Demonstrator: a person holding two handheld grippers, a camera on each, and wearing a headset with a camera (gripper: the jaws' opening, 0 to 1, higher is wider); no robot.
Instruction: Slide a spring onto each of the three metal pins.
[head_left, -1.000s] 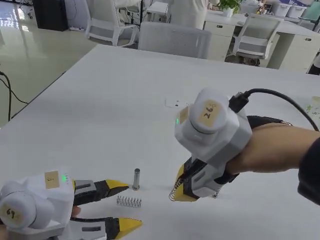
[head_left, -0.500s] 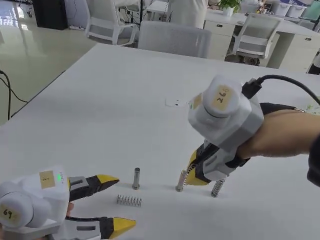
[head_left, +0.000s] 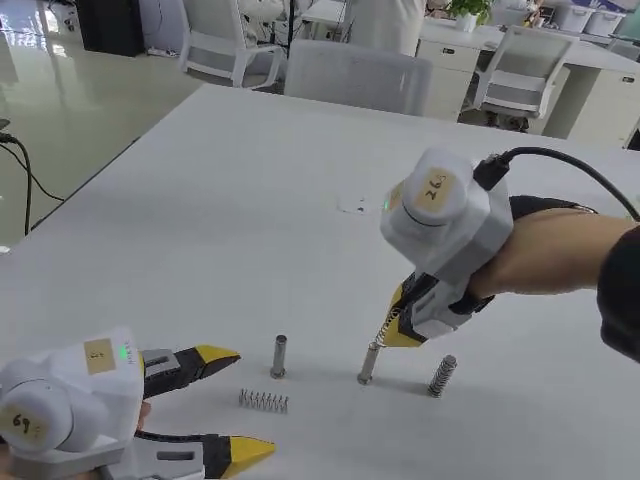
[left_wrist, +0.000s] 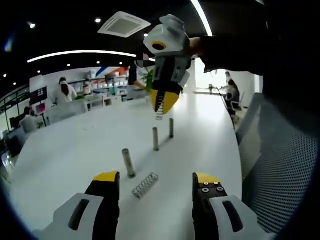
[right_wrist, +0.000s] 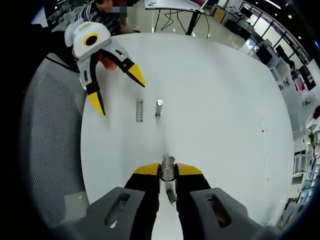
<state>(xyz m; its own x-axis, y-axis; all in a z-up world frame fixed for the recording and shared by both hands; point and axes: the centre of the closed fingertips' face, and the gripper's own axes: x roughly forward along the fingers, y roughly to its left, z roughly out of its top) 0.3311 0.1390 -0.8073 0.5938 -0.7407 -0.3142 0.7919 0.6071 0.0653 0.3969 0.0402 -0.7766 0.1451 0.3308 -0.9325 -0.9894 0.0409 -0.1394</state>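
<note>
Head view: the right gripper (head_left: 398, 338), jaws clamped on a spring (right_wrist: 169, 170), has lifted to just above the bare middle pin (head_left: 369, 363), so threading looks next; the 3 o'clock pin (head_left: 441, 375) already wears one, and the left gripper (head_left: 234, 403) waits wide open, empty.

On the table (head_left: 200, 220), the middle pin (head_left: 369, 363) stands with a bare pin (head_left: 279, 356) to its left and a sprung pin (head_left: 441, 376) to its right. Left and nearer lies a loose spring (head_left: 263, 401), between the left gripper's (left_wrist: 155, 176) jaws. Just above the middle pin, the right gripper (head_left: 400, 335) pinches the held spring (right_wrist: 169, 170).
</note>
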